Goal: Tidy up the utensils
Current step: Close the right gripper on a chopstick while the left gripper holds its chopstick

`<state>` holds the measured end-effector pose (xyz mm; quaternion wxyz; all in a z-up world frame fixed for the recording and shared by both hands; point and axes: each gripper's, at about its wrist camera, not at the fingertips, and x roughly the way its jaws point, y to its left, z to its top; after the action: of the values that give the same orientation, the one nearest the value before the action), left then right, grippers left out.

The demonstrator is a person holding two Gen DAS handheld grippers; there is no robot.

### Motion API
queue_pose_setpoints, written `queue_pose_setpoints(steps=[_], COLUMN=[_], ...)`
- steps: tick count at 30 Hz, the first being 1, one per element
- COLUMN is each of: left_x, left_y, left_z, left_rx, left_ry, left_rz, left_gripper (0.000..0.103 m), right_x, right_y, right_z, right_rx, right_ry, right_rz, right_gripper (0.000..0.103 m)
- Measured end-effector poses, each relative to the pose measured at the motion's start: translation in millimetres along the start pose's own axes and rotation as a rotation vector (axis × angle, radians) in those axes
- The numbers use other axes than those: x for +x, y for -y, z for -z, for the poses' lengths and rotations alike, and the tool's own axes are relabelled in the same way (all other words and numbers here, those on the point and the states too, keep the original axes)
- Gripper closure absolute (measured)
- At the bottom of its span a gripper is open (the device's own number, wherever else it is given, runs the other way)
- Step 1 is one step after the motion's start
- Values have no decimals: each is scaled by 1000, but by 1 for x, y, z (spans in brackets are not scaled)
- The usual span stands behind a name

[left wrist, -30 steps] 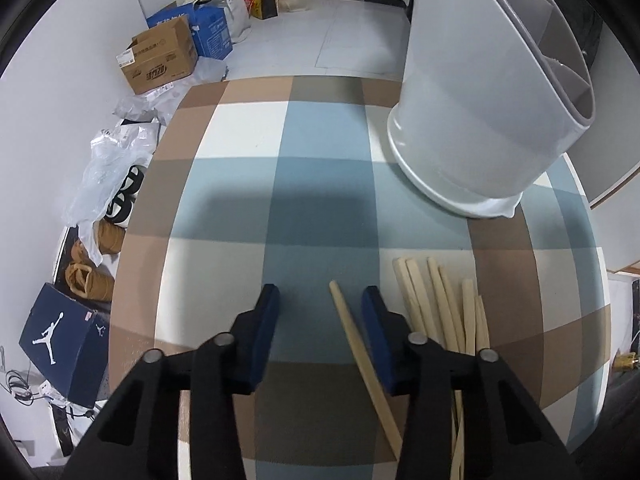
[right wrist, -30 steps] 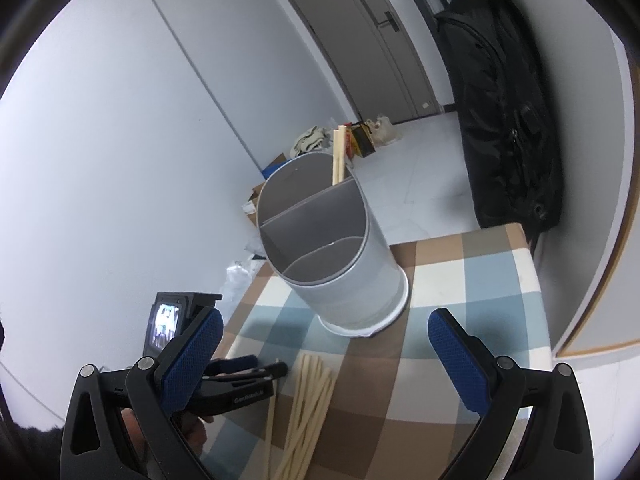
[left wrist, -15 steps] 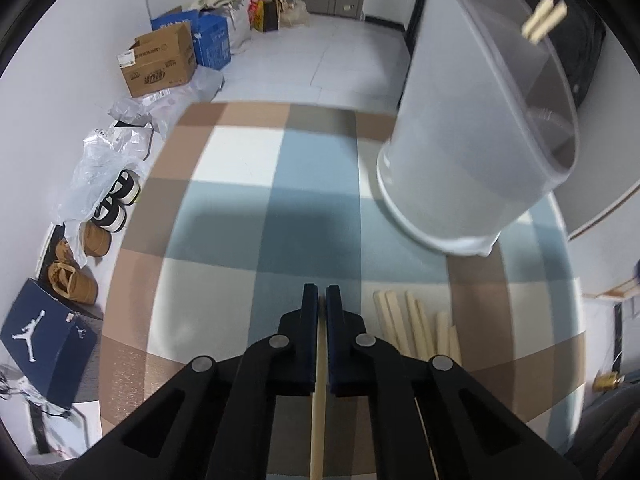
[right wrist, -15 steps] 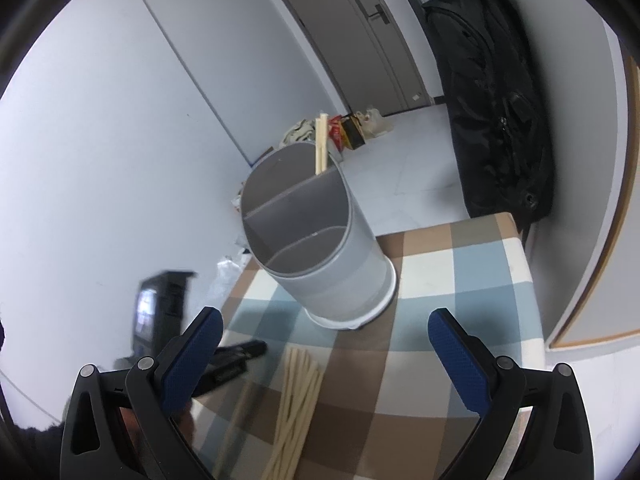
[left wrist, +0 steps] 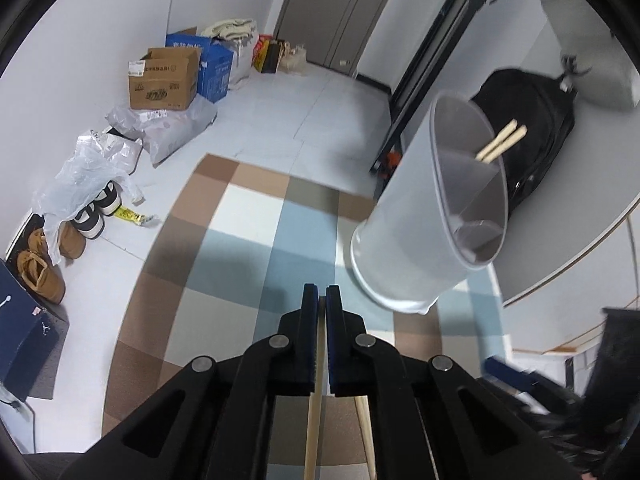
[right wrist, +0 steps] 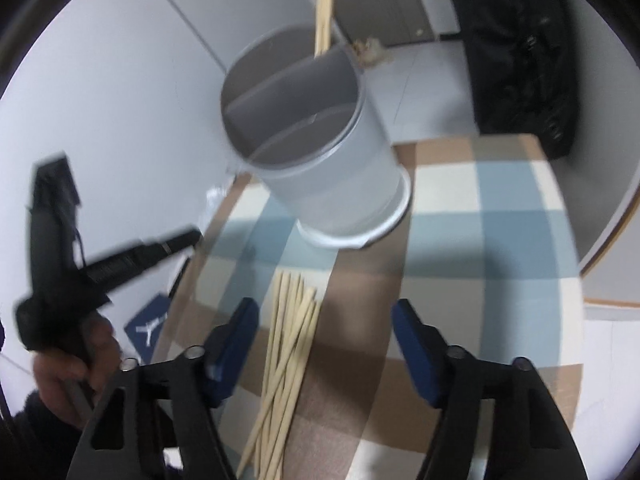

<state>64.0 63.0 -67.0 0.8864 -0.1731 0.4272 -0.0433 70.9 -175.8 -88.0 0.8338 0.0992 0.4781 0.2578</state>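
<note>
Between left gripper (left wrist: 321, 295) pads, clamped chopstick (left wrist: 313, 420)

My left tool (left wrist: 322, 300) has its blue pads pressed nearly together, pinching a thin wooden chopstick (left wrist: 313, 420). My right tool (right wrist: 324, 320) has its pads spread wide, and my left hand (right wrist: 76, 364) grips its handle.

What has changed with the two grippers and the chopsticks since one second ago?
The left gripper closed on one chopstick and lifted it off the checked tablecloth. The right gripper, open as before, moved down over the chopstick pile. The grey holder stayed in place, two chopsticks in its back compartment.
</note>
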Motion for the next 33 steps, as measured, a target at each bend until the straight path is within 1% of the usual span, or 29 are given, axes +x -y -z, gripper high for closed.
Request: queue_pose_setpoints(steps=[3, 6, 7, 8, 9, 11, 13, 14, 16, 18, 21, 22, 23, 25, 28, 33], left_x=[-7, -13, -14, -16, -19, -25, -30, -32, -35, -38, -40, -41, -41, -43, -44, -45], left_y=[-5, -9, -10, -11, -12, -13, -15, -15, -17, -18, -18, -19, -19, -20, -21, -20], left_z=[-3, -4, -5, -6, -7, -9, -10, -10, -11, -12, -13, -14, -14, -14, -15, -15], left_rx=[-23, -32, -37, -41, -42, -40, -45, -45, -43, -50, -50, -51, -53, -55, -52, -47], left_ry=[23, 38, 40, 46, 51, 69, 79, 86, 95, 102, 112, 114, 118, 120, 125, 128], left_rz=[23, 41, 51, 59, 64, 77, 92, 100, 104, 121, 127, 132, 134, 140, 137, 134], left_gripper=[103, 103, 103, 103, 103, 103, 103, 103, 103, 103, 103, 103, 103, 103, 103, 103], right_x=[10, 21, 24, 29, 33, 44, 53, 56, 63, 68, 75, 79, 80, 82, 84, 79], right_y=[-9, -15, -17, -19, -21, -25, -26, -26, -26, -26, -27, -28, -29, -31, -33, -28], right_z=[0, -3, -4, -7, -8, -11, -16, -17, -19, -20, -20, -20, -21, -21, -22, -24], right_rx=[-35, -37, -38, -45, -53, -81, -92, -98, -103, -108, -107, -108, -113, -119, -124, -86], right_ry=[-44, -85, -92, -106, -116, -151, -185, -201, -224, -237, -266, -276, -271, -278, -270, -245], right_rz=[-7, -22, -13, -8, -2, 36, 59, 74, 100, 113, 126, 137, 147, 150, 191, 193], right_gripper=[41, 43, 48, 51, 53, 56, 64, 64, 71, 72, 79, 79, 79, 85, 93, 96])
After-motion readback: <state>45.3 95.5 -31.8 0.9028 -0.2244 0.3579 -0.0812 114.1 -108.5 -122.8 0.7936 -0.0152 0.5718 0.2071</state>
